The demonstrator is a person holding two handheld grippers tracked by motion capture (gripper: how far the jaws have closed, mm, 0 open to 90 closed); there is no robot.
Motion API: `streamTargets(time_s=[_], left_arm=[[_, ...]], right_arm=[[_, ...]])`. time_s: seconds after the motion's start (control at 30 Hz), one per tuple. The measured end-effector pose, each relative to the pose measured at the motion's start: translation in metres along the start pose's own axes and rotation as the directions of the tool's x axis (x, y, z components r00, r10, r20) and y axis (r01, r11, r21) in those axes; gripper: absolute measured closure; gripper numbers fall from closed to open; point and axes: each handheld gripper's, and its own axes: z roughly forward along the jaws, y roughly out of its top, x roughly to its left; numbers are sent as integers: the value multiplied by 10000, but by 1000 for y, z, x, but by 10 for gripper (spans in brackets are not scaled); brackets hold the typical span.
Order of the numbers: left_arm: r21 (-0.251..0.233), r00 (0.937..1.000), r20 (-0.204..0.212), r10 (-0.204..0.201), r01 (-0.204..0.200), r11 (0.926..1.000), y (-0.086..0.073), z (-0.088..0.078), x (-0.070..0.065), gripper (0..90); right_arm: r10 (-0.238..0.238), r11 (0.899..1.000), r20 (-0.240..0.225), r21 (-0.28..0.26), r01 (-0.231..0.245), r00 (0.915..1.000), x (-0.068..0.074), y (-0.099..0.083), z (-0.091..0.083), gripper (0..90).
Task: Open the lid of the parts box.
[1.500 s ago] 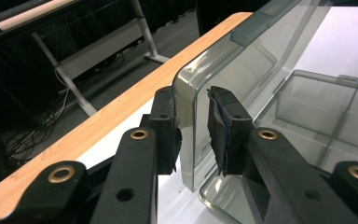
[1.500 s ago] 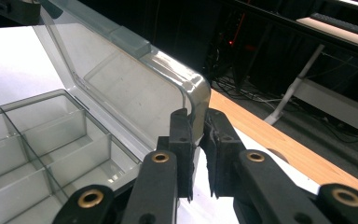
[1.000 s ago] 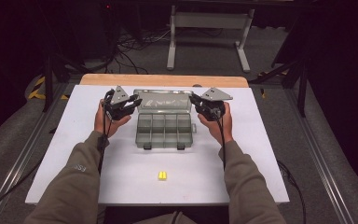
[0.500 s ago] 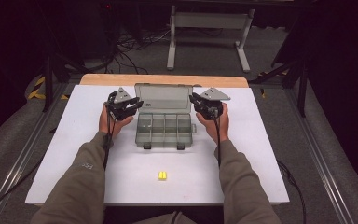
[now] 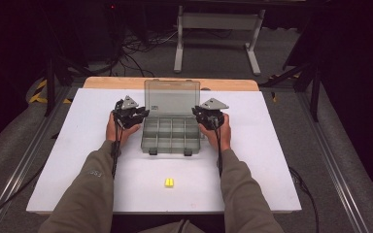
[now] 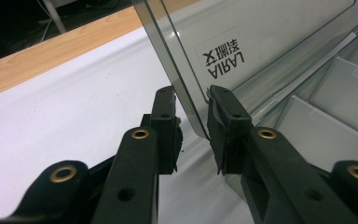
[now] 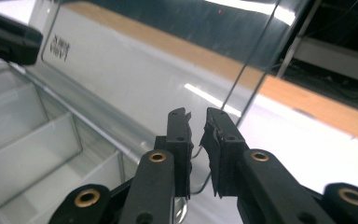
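Claws (image 5: 141,114) (image 5: 197,112) grip lid (image 5: 172,97) edges — upright

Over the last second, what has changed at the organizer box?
Both grippers, left and right, swung the clear lid from nearly flat up to upright, each at one side edge. The box and the yellow piece stayed put.

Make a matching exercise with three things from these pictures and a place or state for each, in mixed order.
Things:
1. lid
2. yellow piece
3. compartment box

Places or states:
A. lies alone on the white table, near the person
B. stands raised, its side edges between the jaws of both hand-held grippers
C. sits open between the two hands

Pairs: 1-B, 2-A, 3-C
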Motion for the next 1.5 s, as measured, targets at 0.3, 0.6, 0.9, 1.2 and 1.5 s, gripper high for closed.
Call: streamTargets(time_s=[0.3, 0.6, 0.9, 1.2, 1.5], left_arm=[[-64, 9997, -119, -197, 196, 9998, -2, 0, -1, 730], [-16, 9998, -121, -180, 180, 9998, -3, 1, -3, 778], [-114, 9997, -98, -244, 243, 9996, -5, 0, -3, 805], [70, 9950, -680, 736, -733, 9973, -1, -5, -8, 772], [136, 9793, -756, 1876, -1871, 9822, 12, -30, -14, 735]], right_arm=[[251, 9995, 14, 173, -251, 9997, 4, -8, 3, 812], [636, 9976, 680, 225, -652, 9957, -3, -16, 0, 785], [727, 9965, 656, 358, -752, 9952, -3, -17, 2, 804], [528, 9972, 692, 501, -563, 9962, -3, -14, 0, 788], [749, 9967, 687, 261, -768, 9948, -14, -11, -21, 782]])
